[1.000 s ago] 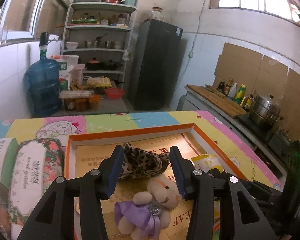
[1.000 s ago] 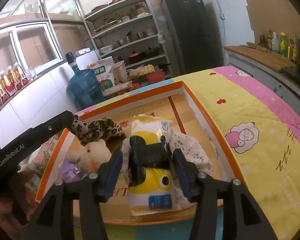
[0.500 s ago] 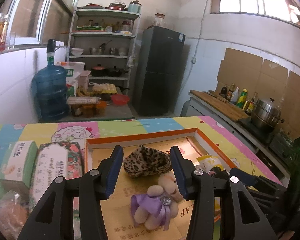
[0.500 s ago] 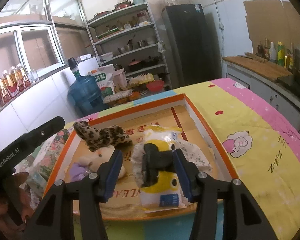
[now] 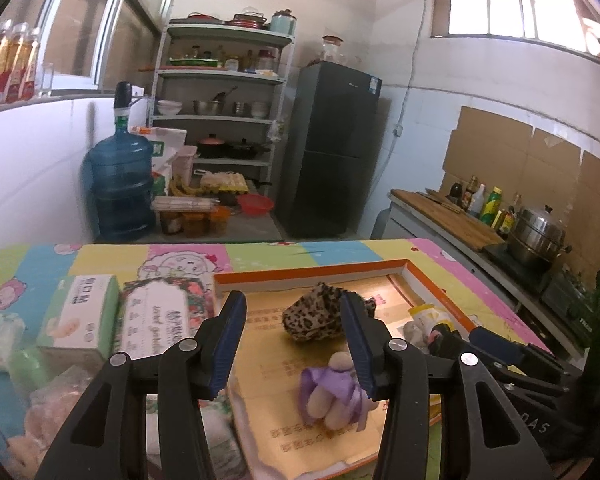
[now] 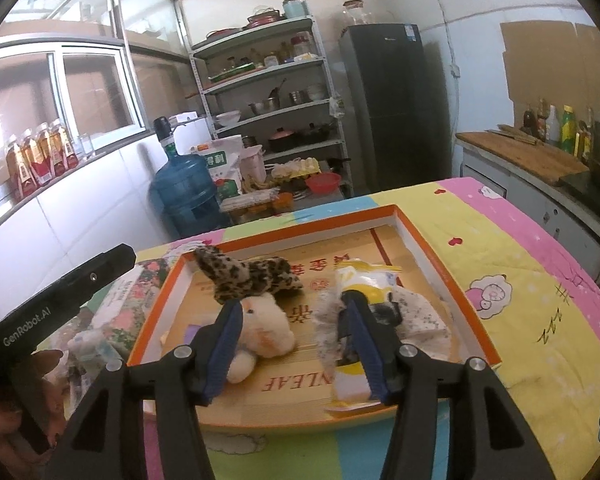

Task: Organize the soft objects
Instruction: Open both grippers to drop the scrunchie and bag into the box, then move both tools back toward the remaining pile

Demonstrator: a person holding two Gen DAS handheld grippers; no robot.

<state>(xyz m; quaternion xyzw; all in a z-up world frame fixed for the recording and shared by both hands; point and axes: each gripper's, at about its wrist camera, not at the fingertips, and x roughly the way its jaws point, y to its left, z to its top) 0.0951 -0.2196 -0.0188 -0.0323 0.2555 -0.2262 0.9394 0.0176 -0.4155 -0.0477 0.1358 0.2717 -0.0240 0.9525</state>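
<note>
Both grippers empty above the orange-rimmed tray; soft items already in it.

Left gripper (image 5: pixel 294 344): jaws about half apart, nothing between the pads. Right gripper (image 6: pixel 298 350): jaws opening, no pad contact seen. Inside the tray (image 6: pixel 452 276): leopard-print plush (image 6: pixel 246 274) toward the far rim, cream teddy bear (image 6: pixel 262 330) in front of it, yellow-and-white packet (image 6: pixel 360 280) on floral cloth (image 6: pixel 420 316) to the right, probably grouped as sorted. Boxes (image 5: pixel 88 316) lie left of the tray, likely unsorted. Tabletop (image 6: pixel 540 312) wears a cartoon-print cover; kitchen beyond: shelving, water jug, fridge.
</note>
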